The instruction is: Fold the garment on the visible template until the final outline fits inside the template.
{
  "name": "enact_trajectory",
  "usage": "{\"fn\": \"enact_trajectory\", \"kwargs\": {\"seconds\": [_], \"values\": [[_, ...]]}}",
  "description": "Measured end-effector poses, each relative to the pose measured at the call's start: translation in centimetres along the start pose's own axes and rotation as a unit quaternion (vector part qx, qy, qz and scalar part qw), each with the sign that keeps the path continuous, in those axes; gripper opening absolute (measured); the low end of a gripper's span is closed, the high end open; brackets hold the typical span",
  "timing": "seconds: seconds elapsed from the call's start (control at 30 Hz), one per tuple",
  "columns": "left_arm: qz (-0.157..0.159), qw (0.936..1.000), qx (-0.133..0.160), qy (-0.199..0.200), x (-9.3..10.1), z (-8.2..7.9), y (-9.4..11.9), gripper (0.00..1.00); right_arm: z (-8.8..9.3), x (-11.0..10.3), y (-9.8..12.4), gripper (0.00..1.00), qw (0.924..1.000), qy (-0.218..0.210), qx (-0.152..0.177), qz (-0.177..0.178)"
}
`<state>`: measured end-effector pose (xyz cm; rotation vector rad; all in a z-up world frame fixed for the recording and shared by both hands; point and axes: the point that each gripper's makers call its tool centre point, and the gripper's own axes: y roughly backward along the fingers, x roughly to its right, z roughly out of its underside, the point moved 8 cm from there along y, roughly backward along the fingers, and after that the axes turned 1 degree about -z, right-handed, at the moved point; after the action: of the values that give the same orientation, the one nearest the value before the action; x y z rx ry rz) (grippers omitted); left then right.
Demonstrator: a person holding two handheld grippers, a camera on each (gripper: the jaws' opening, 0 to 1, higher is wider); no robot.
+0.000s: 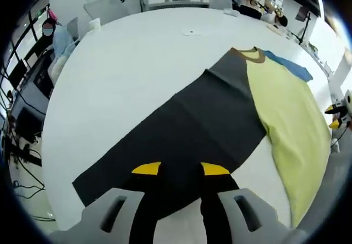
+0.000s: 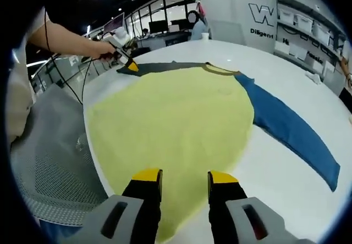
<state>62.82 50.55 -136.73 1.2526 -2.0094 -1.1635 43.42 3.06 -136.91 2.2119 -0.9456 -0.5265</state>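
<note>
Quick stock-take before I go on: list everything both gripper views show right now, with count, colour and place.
Garment: one, yellow body, brown collar, spread flat on the table.
Dark sleeve: one, charcoal, stretched out flat, under the left gripper.
Blue sleeve: one, blue, stretched out flat on the opposite side.
Table: one, white, round-edged, under the garment.
Mesh chair: one, grey, at the table edge.
Left gripper: one, grey with yellow-tipped black fingers, open over the dark sleeve.
Right gripper: one, same colours, open over the yellow hem.
Person's hand: one, holding the left gripper.
</note>
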Motion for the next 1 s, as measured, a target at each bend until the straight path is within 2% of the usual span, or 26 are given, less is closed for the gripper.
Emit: {"fn": "enact_trajectory", "kwargs": {"seconds": [0.1,0.2,0.23,0.6,0.63,0.83,0.9,1.0], "values": [[0.001,0.9999,-0.001,-0.011,0.0,-0.1,0.1,0.29,0.0,-0.1,-0.2,0.28,1.0,0.004,-0.005,-0.004],[0.007,0.9997,-0.005,-0.024,-0.1,-0.1,0.2,0.12,0.2,-0.1,-0.3,0.28,0.9999,0.005,-0.01,-0.005],[0.007,0.9994,-0.002,-0.033,0.0,-0.1,0.3,0.11,0.3,0.0,-0.3,0.28,0.9999,0.006,-0.012,-0.005],[0.003,0.9996,-0.004,-0.027,-1.0,-0.2,0.4,0.14,1.6,0.1,-0.6,0.29,0.9993,0.003,-0.037,-0.007],[0.003,0.9997,-0.005,-0.023,-1.1,-0.2,0.4,0.14,1.5,0.1,-0.6,0.29,0.9996,0.003,-0.029,-0.007],[-0.008,0.9998,-0.017,-0.001,-1.5,0.0,0.5,0.15,1.2,0.4,-0.6,0.27,0.9993,0.008,-0.037,-0.006],[-0.011,0.9997,-0.023,0.006,-1.5,0.0,0.6,0.19,1.1,0.4,-0.7,0.27,0.9992,0.006,-0.038,-0.007],[-0.026,0.9995,-0.02,0.001,-2.0,0.2,0.9,0.29,1.1,0.4,-0.8,0.29,0.9992,0.007,-0.04,-0.008]]}}
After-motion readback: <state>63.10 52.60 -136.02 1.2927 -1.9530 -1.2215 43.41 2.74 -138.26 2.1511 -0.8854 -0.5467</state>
